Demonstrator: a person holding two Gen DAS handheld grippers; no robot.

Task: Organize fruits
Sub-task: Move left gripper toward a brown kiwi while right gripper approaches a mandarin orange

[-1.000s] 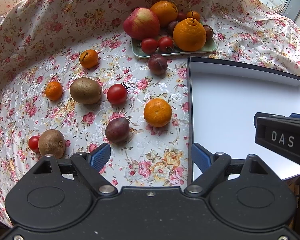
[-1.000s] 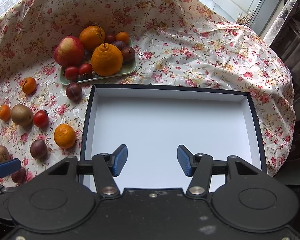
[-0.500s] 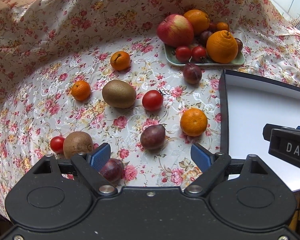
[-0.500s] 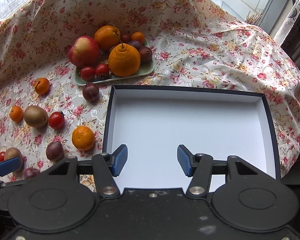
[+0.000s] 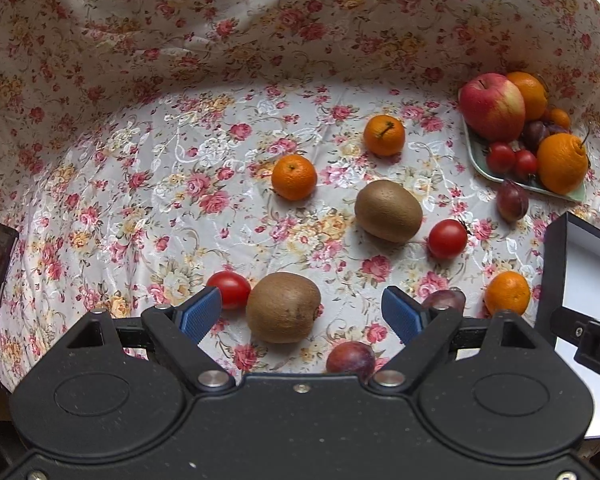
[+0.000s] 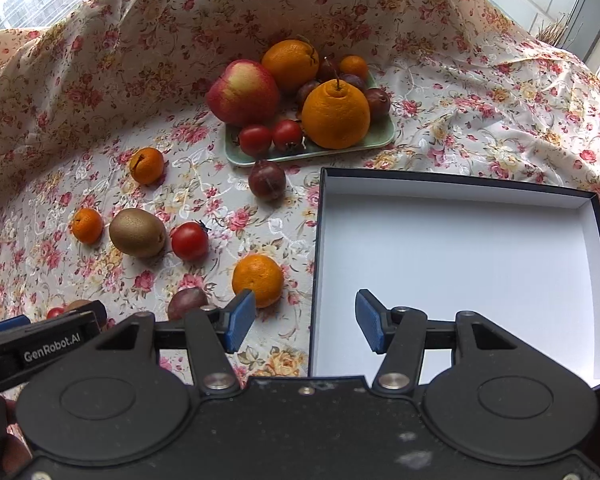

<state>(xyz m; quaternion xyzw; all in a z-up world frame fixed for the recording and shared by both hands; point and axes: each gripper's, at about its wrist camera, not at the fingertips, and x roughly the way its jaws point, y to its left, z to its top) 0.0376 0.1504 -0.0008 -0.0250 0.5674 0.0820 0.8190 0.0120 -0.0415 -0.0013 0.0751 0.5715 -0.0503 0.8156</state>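
Two hand-held grippers you held spread and empty, left hand-held gripper (image 5: 300, 314) over a kiwi (image 5: 283, 307), right hand-held gripper (image 6: 305, 322) at the box (image 6: 596, 216) edge.

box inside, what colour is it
White inside, with dark outer walls and rim: the box shows best in the right wrist view.

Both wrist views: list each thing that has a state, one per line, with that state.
Left tool: open, empty, a brown fuzzy kiwi between its blue pads, untouched.
Right tool: open, empty, over the box's left wall.
Dark shallow box with white inside: open, nothing inside.
Pale green rectangular tray: loaded with fruit.
Small orange mandarin: loose on the floral cloth, beside the box.
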